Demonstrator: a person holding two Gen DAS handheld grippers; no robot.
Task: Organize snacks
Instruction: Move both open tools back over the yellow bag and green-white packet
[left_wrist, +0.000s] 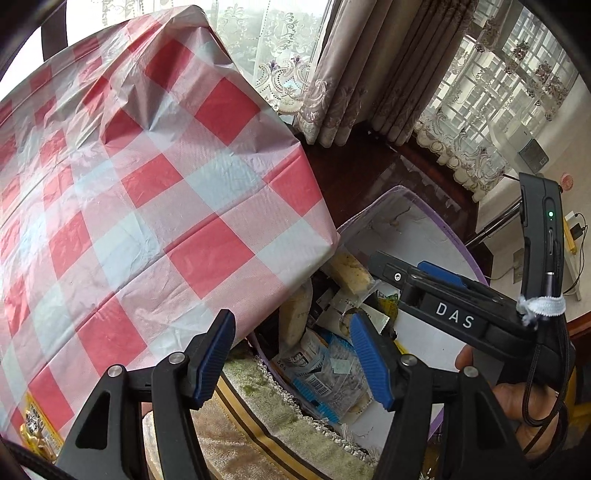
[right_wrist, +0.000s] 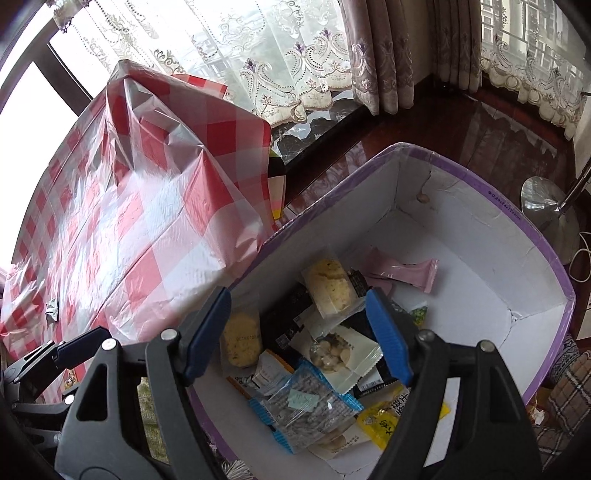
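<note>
A purple-rimmed box (right_wrist: 532, 236) with white inner walls stands on the floor beside the table and holds several snack packets: a pink packet (right_wrist: 410, 275), a clear cookie packet (right_wrist: 330, 288), a blue-edged packet (right_wrist: 303, 406), a yellow packet (right_wrist: 384, 422). My right gripper (right_wrist: 299, 332) is open and empty above the box. My left gripper (left_wrist: 291, 358) is open and empty over the table's edge, with the box (left_wrist: 421, 229) below it. The right gripper (left_wrist: 439, 291) also shows in the left wrist view, over the box.
The table wears a red and white checked cloth (left_wrist: 140, 192). A yellow snack packet (left_wrist: 37, 428) lies near its front edge. A small silver wrapper (right_wrist: 51, 310) lies on the cloth. Lace curtains (right_wrist: 280, 55) and a dark wooden sill stand behind. A metal lamp base (right_wrist: 546, 206) stands at right.
</note>
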